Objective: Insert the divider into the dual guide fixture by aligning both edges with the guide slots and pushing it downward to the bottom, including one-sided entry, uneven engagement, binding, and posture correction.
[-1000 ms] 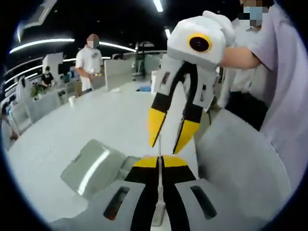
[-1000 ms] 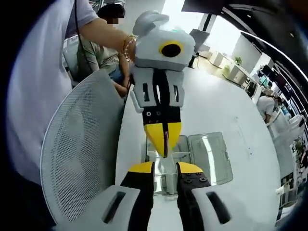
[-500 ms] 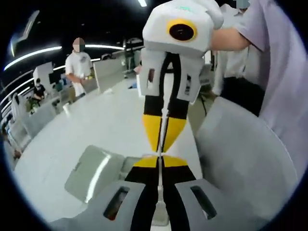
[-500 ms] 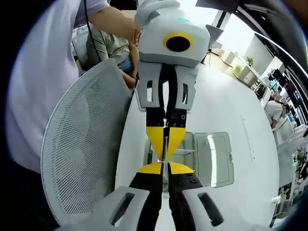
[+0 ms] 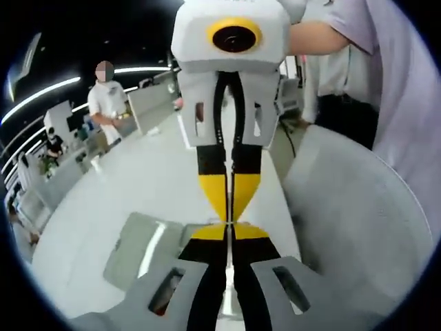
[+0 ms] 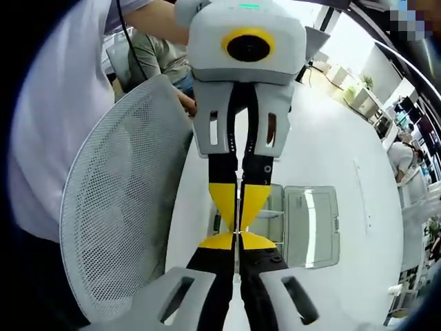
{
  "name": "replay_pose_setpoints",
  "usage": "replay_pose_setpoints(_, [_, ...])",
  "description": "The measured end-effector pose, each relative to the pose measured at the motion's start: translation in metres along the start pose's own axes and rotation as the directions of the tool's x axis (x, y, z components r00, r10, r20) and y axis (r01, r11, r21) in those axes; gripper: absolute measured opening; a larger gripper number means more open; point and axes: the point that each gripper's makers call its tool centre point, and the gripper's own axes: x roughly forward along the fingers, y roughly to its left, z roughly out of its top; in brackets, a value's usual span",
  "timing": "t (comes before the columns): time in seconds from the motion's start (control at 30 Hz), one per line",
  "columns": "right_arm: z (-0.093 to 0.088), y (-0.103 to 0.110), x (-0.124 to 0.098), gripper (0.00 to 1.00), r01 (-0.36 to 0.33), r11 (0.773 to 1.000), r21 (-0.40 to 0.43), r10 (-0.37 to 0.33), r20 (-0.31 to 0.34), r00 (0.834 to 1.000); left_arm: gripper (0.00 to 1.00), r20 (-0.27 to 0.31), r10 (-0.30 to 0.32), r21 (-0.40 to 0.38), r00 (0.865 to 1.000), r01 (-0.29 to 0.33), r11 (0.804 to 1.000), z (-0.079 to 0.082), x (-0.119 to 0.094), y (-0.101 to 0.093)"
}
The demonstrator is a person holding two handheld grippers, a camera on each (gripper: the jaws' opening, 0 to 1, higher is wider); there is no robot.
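Left gripper view shows the left gripper (image 5: 228,231) with jaws clamped on the thin edge of the divider (image 5: 229,186), and the right gripper (image 5: 229,210) meeting it tip to tip from above, also closed on the same sheet. Compared with one second ago, the right gripper's jaws have closed from apart and swung into line with the left, so the divider is now held at both ends and its posture can be corrected. Right gripper view shows the clear guide fixture (image 6: 310,224) on the white tabletop (image 6: 331,158), behind the jaws. The divider appears to be above the fixture, not yet visibly seated; slot engagement cannot be told.
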Motion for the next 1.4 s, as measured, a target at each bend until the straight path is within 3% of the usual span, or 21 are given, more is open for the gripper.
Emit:
replay_pose_setpoints(0.23, [-0.001, -0.002, 0.001, 0.0, 0.012, 1.0, 0.01, -0.012, -0.005, 1.0, 0.0, 0.008, 0.026, -0.013, 1.0, -0.026, 1.0, -0.002, 0.0, 0.003])
replay_pose_setpoints(0.4, [0.007, -0.01, -0.002, 0.0, 0.018, 0.999, 0.046, -0.019, 0.022, 1.0, 0.07, 0.065, 0.106, -0.135, 0.992, -0.097, 0.986, -0.002, -0.009, 0.015])
replay_pose_setpoints(0.6, [0.009, -0.015, -0.005, 0.0, 0.025, 0.998, 0.065, -0.027, 0.035, 0.999, 0.12, 0.108, 0.18, -0.217, 0.978, -0.153, 0.964, -0.006, -0.022, 0.023])
replay_pose_setpoints(0.8, [0.011, -0.019, -0.007, 0.0, 0.034, 0.996, 0.078, -0.037, 0.04, 0.999, 0.15, 0.136, 0.265, -0.296, 0.955, -0.216, 0.93, -0.011, -0.039, 0.03])
replay_pose_setpoints(1.0, [0.01, -0.022, -0.009, 0.0, 0.042, 0.995, 0.089, -0.046, 0.041, 0.998, 0.17, 0.157, 0.355, -0.36, 0.922, -0.282, 0.89, -0.016, -0.061, 0.041])
replay_pose_setpoints(1.2, [0.009, -0.026, -0.008, 0.0, 0.048, 0.994, 0.1, -0.052, 0.039, 0.998, 0.19, 0.176, 0.406, -0.397, 0.897, -0.312, 0.863, -0.017, -0.081, 0.043])
replay_pose_setpoints(1.33, [0.009, -0.029, -0.007, 0.0, 0.046, 0.993, 0.109, -0.05, 0.039, 0.998, 0.22, 0.216, 0.438, -0.439, 0.873, -0.314, 0.842, -0.015, -0.092, 0.037])
replay_pose_setpoints(1.4, [0.009, -0.03, -0.006, 0.0, 0.045, 0.993, 0.111, -0.05, 0.038, 0.998, 0.24, 0.219, 0.447, -0.466, 0.867, -0.309, 0.829, -0.017, -0.095, 0.033])
